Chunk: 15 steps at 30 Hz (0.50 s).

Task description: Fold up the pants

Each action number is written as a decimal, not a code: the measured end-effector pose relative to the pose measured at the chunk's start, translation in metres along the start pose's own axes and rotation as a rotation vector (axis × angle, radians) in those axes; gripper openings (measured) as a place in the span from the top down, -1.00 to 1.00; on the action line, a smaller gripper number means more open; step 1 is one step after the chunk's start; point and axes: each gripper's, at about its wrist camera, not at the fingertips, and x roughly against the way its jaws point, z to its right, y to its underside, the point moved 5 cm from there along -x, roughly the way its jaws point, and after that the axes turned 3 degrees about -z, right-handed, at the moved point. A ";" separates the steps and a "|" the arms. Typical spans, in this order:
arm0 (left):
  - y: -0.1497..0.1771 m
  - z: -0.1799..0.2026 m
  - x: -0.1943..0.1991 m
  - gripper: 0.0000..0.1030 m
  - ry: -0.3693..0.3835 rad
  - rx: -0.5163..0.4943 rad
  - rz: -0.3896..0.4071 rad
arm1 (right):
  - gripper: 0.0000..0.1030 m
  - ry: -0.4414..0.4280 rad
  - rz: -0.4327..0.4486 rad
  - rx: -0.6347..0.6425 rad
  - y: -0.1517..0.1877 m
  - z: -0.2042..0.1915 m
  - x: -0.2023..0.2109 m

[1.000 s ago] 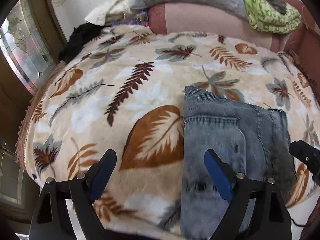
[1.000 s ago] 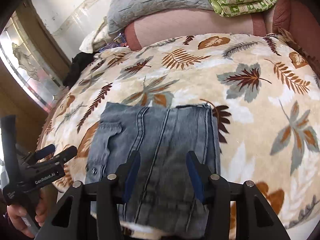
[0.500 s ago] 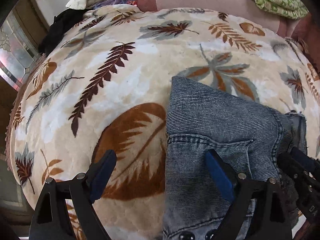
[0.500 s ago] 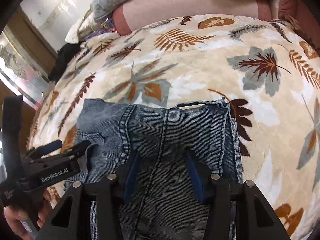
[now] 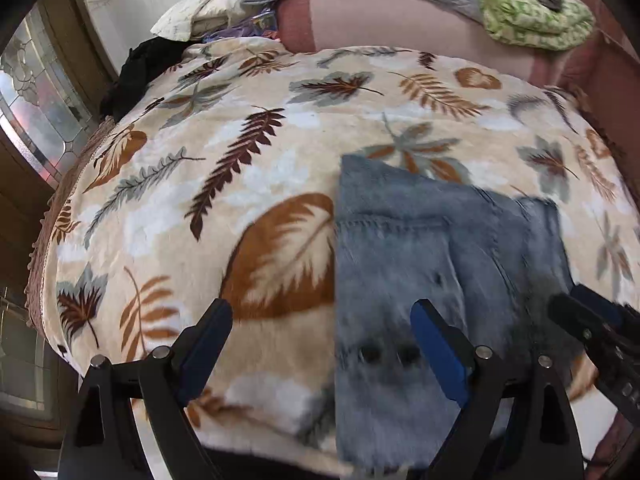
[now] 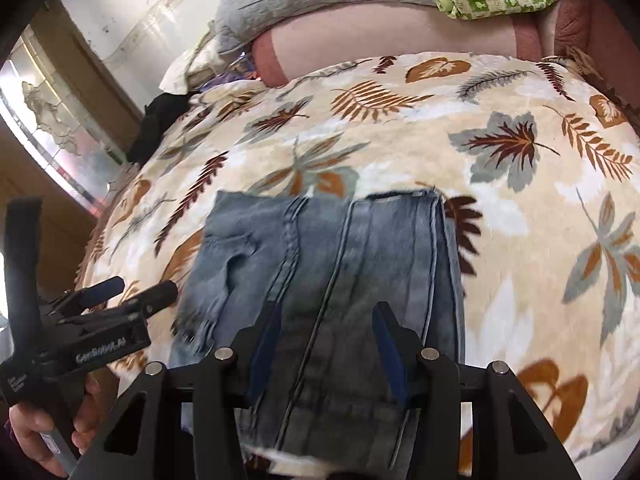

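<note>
Hovering over jeans, already folded into neat rectangle near front edge of blanket. Left gripper spread wide, empty; right gripper half-open, pinching nothing. Best bet imo: grab near corners together, keep layers stacked, fold evenly.

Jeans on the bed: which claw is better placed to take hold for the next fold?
Right. The right claw sits squarely over the folded jeans. The left claw straddles their edge, one finger over the blanket.
</note>
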 end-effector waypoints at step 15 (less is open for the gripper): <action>0.054 0.009 -0.018 -0.79 0.005 -0.018 -0.119 | 0.00 0.014 -0.120 -0.027 0.046 0.010 -0.009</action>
